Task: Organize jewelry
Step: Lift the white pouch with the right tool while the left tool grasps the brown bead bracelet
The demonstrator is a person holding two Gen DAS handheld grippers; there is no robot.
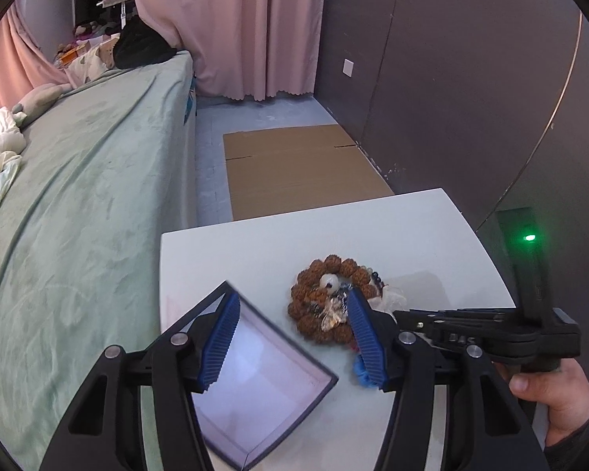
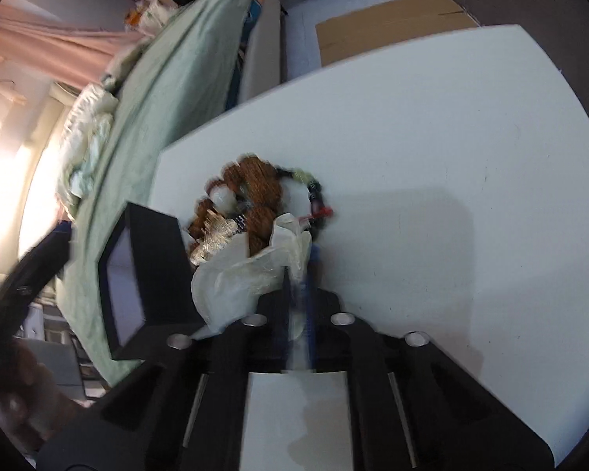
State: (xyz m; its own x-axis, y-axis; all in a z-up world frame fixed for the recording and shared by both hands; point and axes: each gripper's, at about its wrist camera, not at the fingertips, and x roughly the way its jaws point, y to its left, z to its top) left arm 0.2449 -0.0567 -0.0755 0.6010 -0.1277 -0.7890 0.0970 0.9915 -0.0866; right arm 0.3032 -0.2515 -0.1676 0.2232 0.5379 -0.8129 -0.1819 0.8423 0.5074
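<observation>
Right jaws: right gripper (image 2: 297,274) pinching the plastic bag (image 2: 247,274).
Left jaws: left gripper (image 1: 294,337) spread above the box (image 1: 267,384).
Counter (image 2: 451,157): bracelet pile (image 1: 326,298).

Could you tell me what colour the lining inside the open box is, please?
Pale lilac lining within a black box, clearest in the left wrist view.
</observation>
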